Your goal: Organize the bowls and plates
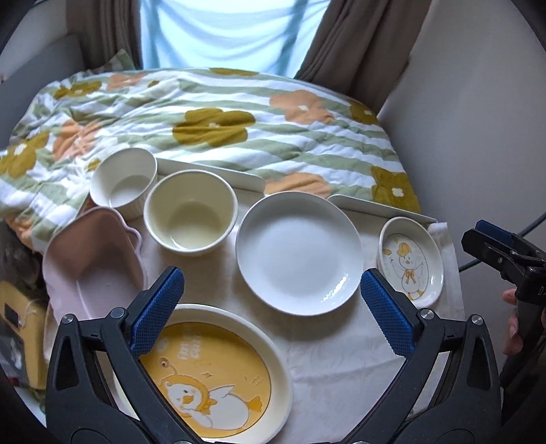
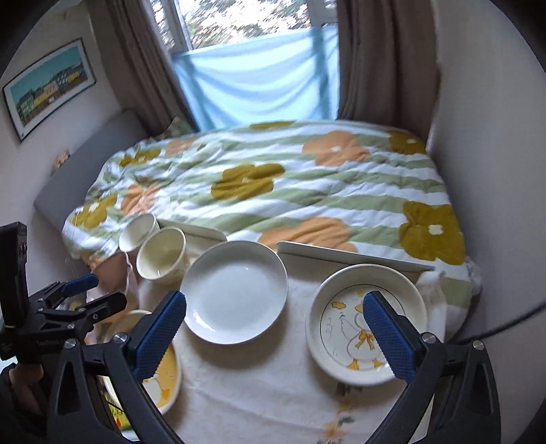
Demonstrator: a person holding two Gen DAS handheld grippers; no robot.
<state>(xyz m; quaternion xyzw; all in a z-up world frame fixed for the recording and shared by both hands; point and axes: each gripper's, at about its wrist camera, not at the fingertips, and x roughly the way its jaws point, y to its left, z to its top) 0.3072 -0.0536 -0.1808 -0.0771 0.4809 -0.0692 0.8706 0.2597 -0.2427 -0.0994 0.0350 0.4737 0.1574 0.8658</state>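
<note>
A plain white plate (image 1: 298, 252) lies mid-table; it also shows in the right wrist view (image 2: 235, 290). A small duck dish (image 1: 411, 261) sits to its right, under my right gripper (image 2: 274, 333), which is open and empty above it (image 2: 341, 328). A yellow duck plate (image 1: 218, 375) lies at the front left below my left gripper (image 1: 271, 310), open and empty. Two cream bowls (image 1: 190, 211) (image 1: 123, 182) and a pink dish (image 1: 94, 269) stand at the left. The right gripper also shows in the left wrist view (image 1: 491, 246).
The white cloth-covered table (image 1: 341, 369) stands against a bed with a flowered quilt (image 1: 218, 126). Two white trays (image 1: 211, 172) (image 1: 368, 206) lie along the table's far edge. Curtains (image 2: 385, 58) and a window (image 2: 252, 20) are behind. A wall is at the right.
</note>
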